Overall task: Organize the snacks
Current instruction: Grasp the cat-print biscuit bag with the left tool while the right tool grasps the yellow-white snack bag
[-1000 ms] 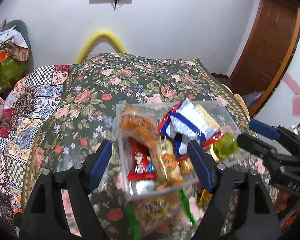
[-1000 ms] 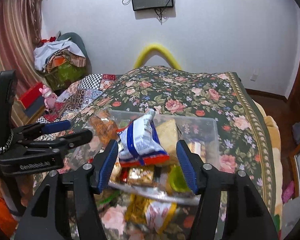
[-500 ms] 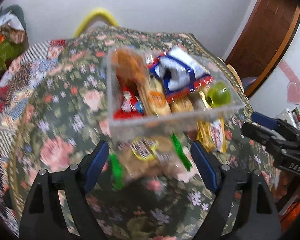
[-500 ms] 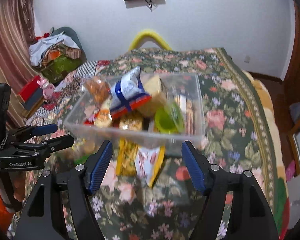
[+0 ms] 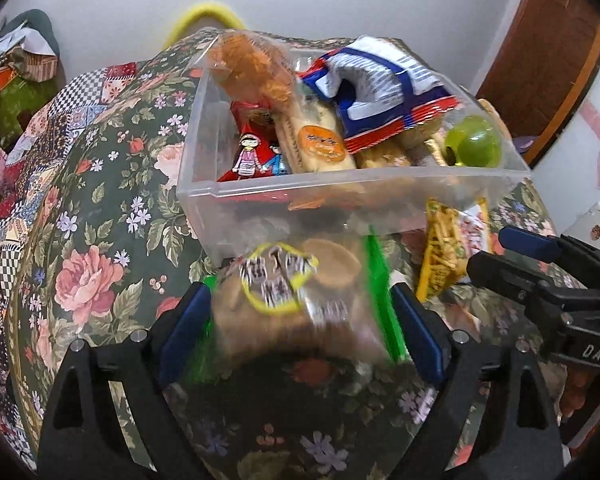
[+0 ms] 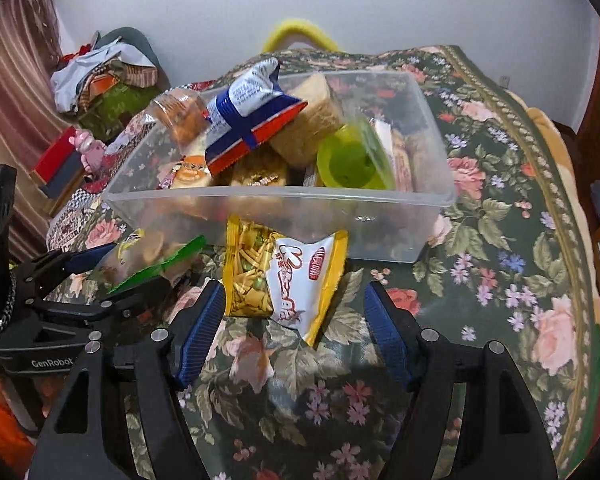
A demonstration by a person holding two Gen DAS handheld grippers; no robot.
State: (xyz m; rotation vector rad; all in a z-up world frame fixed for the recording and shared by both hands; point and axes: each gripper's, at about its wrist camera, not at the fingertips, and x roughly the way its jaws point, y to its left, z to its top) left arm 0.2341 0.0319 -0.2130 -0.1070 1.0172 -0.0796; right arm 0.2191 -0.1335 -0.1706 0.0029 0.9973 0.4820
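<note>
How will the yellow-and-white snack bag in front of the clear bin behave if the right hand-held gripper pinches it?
The yellow-and-white snack bag looks like thin film around loose small pieces, so it will probably crumple and sag rather than stay stiff. It is likely light. Its glossy wrapper may slip, and a hard squeeze by the right hand-held gripper could crush the contents.

From where I sit I see a bed under a dark green floral bedspread (image 6: 512, 208), with a patchwork quilt (image 5: 40, 152) lying along its left side and a yellow curved tube (image 6: 300, 30) rising behind it against a plain white wall (image 6: 420, 8). A pile of clothes (image 6: 100, 76) sits in the left corner beside a striped reddish curtain (image 6: 16, 92), and a brown wooden door (image 5: 548, 52) stands at the right
</note>
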